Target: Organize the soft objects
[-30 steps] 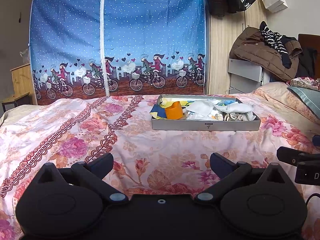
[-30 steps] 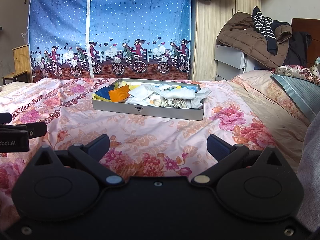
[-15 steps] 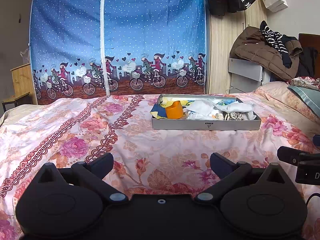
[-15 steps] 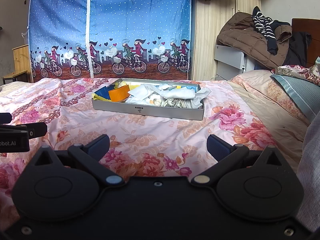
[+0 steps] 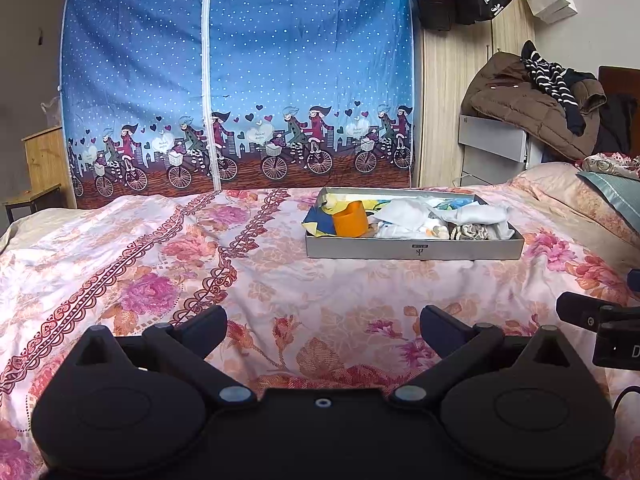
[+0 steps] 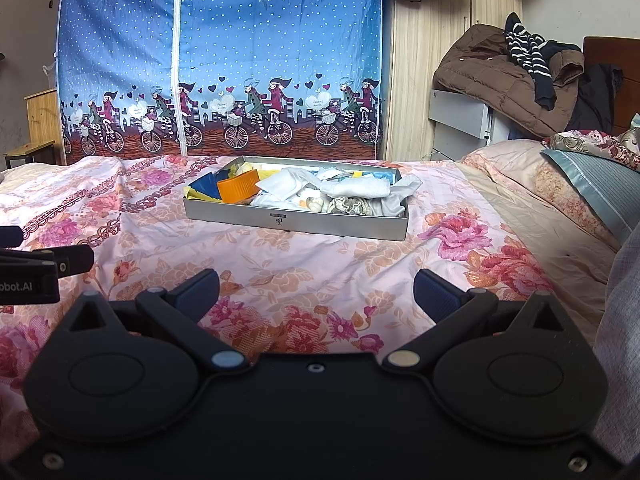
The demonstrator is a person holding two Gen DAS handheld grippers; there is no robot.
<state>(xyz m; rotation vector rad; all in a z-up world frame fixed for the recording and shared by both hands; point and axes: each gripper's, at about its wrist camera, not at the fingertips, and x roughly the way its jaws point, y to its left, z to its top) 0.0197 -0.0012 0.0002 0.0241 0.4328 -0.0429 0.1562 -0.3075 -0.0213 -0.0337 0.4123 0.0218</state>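
A shallow grey box (image 5: 414,249) (image 6: 296,222) lies on the floral bedspread. It holds white cloths (image 5: 404,214) (image 6: 352,188), an orange cup (image 5: 351,219) (image 6: 238,187), a blue and yellow cloth (image 5: 318,220) and a patterned grey scrunchie (image 5: 470,232) (image 6: 349,205). My left gripper (image 5: 323,324) is open and empty, low over the bedspread, well short of the box. My right gripper (image 6: 316,287) is open and empty too, also short of the box. Each gripper shows at the edge of the other's view.
A blue fabric wardrobe (image 5: 236,80) with a bicycle print stands behind the bed. Pillows (image 6: 592,188) lie at the right. A brown jacket and striped garment (image 5: 536,96) are piled on a cabinet. A wooden stand (image 5: 40,160) is at the far left.
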